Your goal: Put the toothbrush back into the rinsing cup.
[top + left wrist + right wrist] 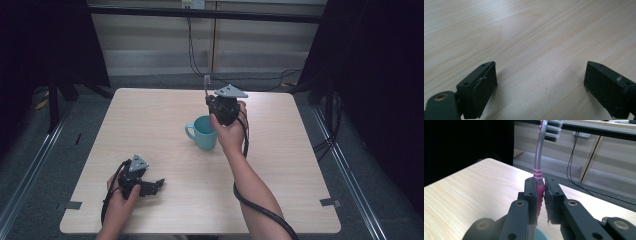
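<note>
Right gripper (540,195) was clamped on a toothbrush (538,167), jaws pinched around its pink ribbed grip section. Handle was grey above the pink part, slightly curved, rising upright to a head with white and grey bristles at the top edge of the right gripper view, bristles facing right there. In the high view the toothbrush (206,82) stuck up from the gripper, held above the far side of a teal mug (204,132) standing on the wooden table (150,125). Mug handle pointed left. Left gripper (156,185) lay on the table near the front-left, jaws spread wide, nothing between them, well apart from the mug.
</note>
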A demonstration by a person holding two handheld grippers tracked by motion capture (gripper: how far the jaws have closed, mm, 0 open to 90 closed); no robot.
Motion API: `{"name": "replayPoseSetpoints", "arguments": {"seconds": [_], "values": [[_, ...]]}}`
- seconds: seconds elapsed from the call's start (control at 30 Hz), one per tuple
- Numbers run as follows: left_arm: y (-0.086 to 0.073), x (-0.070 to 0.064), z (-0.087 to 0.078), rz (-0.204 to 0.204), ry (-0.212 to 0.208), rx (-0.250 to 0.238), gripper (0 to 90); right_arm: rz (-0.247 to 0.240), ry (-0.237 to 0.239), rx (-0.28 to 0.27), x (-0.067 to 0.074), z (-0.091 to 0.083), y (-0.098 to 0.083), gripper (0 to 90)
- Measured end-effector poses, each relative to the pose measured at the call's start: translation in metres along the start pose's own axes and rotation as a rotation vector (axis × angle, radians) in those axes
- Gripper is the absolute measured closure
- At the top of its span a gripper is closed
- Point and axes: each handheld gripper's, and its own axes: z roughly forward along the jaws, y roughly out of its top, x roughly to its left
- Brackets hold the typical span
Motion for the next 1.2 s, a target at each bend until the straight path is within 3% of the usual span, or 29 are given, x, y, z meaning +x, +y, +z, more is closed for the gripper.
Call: {"name": "replayPoseSetpoints", "arguments": {"seconds": [0.5,0.87,1.2], "values": [[0.000,0.000,0.000,0.000,-0.002,0.001,11.0,0.005,0.009,0.022,-0.005,0.003,-0.014,81.2],[0.000,0.000,0.000,0.002,-0.002,0.001,11.0,0.048,0.013,0.050,-0.009,0.006,-0.025,81.1],[0.000,0.000,-0.001,0.009,-0.002,0.006,11.0,0.052,0.024,0.069,-0.007,0.009,-0.030,81.0]]}}
